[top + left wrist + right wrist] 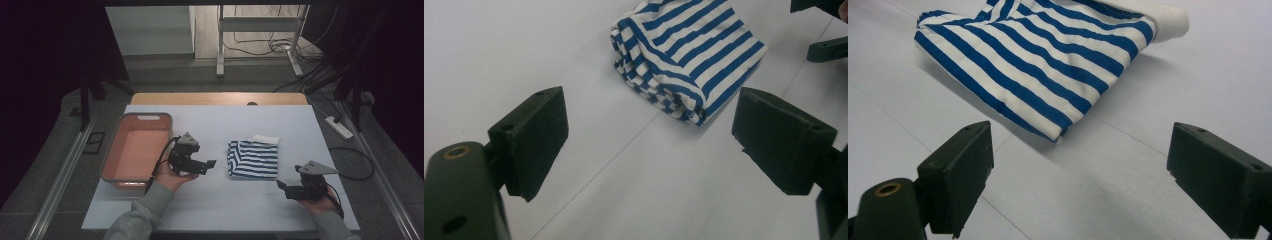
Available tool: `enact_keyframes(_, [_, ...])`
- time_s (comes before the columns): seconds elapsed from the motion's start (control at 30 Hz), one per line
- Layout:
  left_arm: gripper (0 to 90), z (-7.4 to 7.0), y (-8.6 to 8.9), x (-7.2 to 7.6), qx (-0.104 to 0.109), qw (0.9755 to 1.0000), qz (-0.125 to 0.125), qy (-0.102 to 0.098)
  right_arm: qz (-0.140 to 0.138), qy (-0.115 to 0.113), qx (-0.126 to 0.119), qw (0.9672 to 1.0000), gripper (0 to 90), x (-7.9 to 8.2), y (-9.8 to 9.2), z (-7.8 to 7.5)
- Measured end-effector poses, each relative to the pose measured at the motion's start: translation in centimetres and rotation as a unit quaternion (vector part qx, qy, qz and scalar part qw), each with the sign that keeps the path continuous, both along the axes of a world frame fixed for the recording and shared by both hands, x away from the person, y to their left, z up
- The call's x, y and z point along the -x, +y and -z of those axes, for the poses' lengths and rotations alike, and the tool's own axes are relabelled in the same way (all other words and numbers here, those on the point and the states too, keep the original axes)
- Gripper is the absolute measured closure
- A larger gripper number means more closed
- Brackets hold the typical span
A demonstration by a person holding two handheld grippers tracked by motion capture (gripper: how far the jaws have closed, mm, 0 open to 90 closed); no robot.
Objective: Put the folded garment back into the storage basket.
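Grey sleeves and two hands come in from the bottom edge of the high view, each hand carrying a gripper over the white table (215, 200). At the left, the left gripper (210, 164) is held just above the table surface between a pink tub (111, 165) and a folded blue-and-white striped cloth (253, 158); its jaws point toward the cloth and stand apart, holding nothing. At the right, the right gripper (281, 185) sits nearer the table's front edge, below and to the right of the cloth, its jaws also aimed toward the cloth, parted and empty. The striped cloth lies flat near the middle of the table, a white edge of fabric showing at its far corner. The tub stands at the table's left side, well apart from the cloth.

From the left gripper view, the left gripper (649, 140) shows both black jaws wide apart with bare table between them. The striped cloth (689, 55) lies ahead, its stacked folded edges facing the camera, not touching either jaw.

From the right gripper view, the right gripper (1080, 175) likewise has its jaws spread wide and released. The striped cloth (1038, 60) lies beyond them, a corner pointing toward the gap, clear of both jaws
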State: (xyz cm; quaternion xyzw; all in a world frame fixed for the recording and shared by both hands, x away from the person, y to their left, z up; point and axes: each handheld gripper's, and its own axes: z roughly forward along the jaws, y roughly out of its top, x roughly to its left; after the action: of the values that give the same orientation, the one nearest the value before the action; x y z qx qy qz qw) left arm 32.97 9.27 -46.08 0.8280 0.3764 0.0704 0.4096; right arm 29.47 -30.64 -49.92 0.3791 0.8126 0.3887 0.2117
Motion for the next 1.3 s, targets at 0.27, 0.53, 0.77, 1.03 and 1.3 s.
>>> enact_keyframes(0.27, [15.0, 0.2, -0.8, -0.5, -0.003, 1.0000, 0.003, 0.003, 0.000, 0.001, 0.000, 1.0000, 12.1, 0.0, 0.0, 0.0])
enact_keyframes(0.53, [15.0, 0.4, -1.6, -1.1, -0.002, 1.0000, 0.007, 0.006, 0.000, 0.000, -0.001, 1.0000, 12.1, 0.0, 0.0, 0.0])
enact_keyframes(0.77, [15.0, 0.6, -2.0, -1.5, -0.001, 0.9999, 0.007, 0.010, 0.000, 0.001, -0.001, 1.0000, 12.1, 0.0, 0.0, 0.0])
enact_keyframes(1.03, [15.1, 0.8, -2.5, -2.0, -0.001, 0.9999, 0.008, 0.012, -0.001, 0.001, -0.001, 1.0000, 12.1, 0.0, 0.0, 0.1])
enact_keyframes(1.3, [15.0, 1.0, -3.0, -2.6, -0.001, 0.9998, 0.009, 0.016, -0.001, 0.001, 0.000, 1.0000, 12.1, 0.0, 0.0, 0.1])
